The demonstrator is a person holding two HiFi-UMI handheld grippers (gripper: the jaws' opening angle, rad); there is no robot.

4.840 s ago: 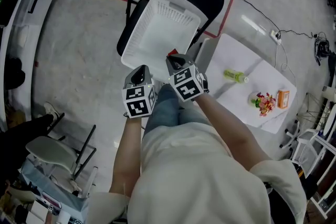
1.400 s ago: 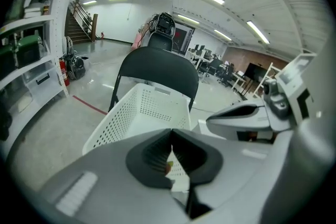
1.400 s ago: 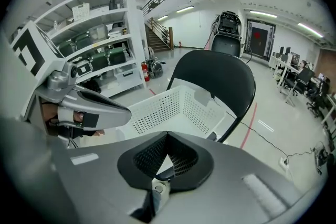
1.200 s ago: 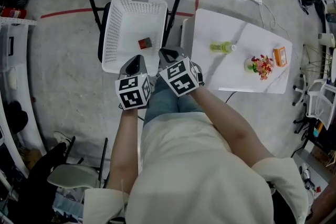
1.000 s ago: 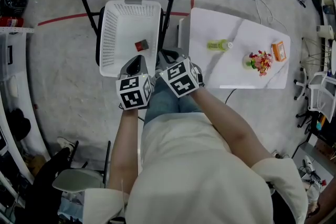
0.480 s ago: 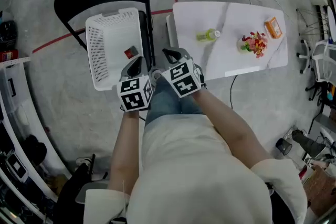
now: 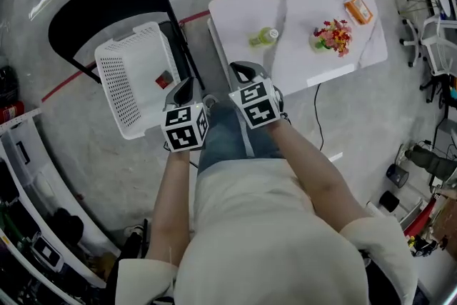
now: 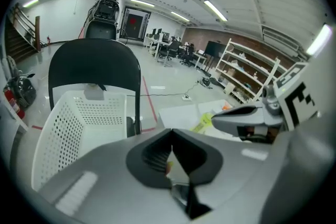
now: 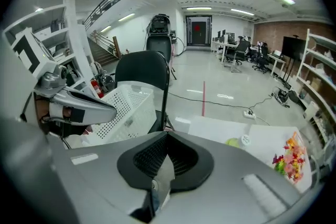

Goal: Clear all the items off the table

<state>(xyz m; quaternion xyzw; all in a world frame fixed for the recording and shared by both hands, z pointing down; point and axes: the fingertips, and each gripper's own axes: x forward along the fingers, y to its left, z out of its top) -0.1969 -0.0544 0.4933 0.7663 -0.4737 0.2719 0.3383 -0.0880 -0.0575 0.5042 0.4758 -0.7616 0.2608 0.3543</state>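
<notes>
The small dark-and-red item lying in the white basket is too small to name. The basket covers the seat of the black chair, so only its backrest and a bit of frame show. On the table, the colourful bunch towards the right is too small to tell what it is made of. The print on the orange box at the far right corner cannot be read. In the left gripper view the right gripper hides most of the table, and the green bottle shows only in part. The shelving on the left is cut off by the picture's edge.
</notes>
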